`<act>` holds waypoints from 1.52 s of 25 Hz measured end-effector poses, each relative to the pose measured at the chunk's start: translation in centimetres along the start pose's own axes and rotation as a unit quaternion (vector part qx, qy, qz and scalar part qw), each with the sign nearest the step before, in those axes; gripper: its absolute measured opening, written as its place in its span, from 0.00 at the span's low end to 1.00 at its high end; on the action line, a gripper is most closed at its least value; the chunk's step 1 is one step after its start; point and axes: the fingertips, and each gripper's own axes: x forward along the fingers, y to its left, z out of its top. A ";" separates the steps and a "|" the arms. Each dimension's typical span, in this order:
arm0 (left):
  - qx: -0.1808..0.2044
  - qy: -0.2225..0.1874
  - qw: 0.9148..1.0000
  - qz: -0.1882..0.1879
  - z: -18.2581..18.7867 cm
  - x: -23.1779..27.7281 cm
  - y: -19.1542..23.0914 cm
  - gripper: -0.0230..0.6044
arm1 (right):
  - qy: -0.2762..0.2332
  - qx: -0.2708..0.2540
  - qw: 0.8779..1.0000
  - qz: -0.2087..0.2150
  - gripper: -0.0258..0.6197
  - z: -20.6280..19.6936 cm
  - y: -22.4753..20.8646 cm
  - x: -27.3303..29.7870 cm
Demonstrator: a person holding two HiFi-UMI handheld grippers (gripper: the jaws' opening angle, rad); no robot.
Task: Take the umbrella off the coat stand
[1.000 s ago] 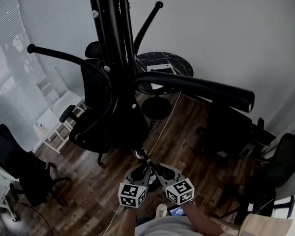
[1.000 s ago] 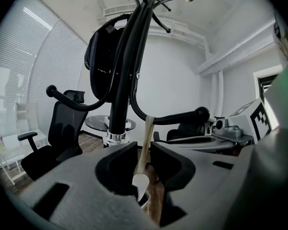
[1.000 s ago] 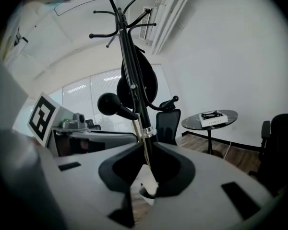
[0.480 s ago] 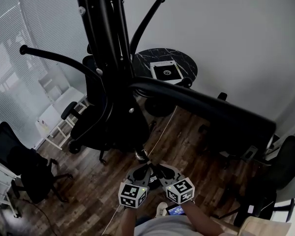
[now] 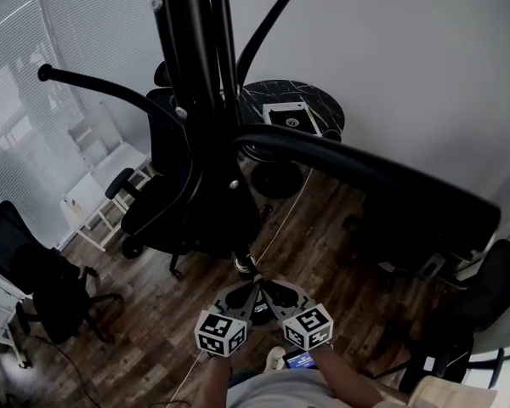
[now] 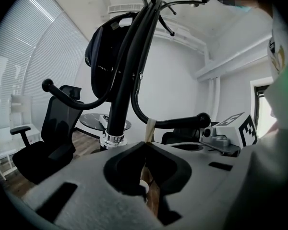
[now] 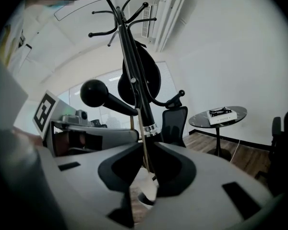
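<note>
Black coat stand [image 5: 206,100], one; left gripper [image 5: 245,289], right gripper [image 5: 270,289] closed.

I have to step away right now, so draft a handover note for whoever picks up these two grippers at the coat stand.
Left gripper: shut on a thin pale strip.
Right gripper: shut on the same strip, beside the left.
The strip runs up to a curved lower arm of the black metal coat stand.
A black bundle hangs higher up; possibly the umbrella, unclear.
Done: grip taken.
Left: free it from the stand.
</note>
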 end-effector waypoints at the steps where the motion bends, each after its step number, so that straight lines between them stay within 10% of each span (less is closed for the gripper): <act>1: 0.000 -0.001 1.000 0.000 0.0 -0.1 0.0 0.07 | 0.000 -0.001 1.000 0.003 0.13 0.0 0.1 0.1; 38: 0.007 0.009 1.000 -0.019 0.3 -1.0 -0.6 0.07 | -0.001 -0.007 1.000 -0.005 0.06 0.6 -0.1 0.4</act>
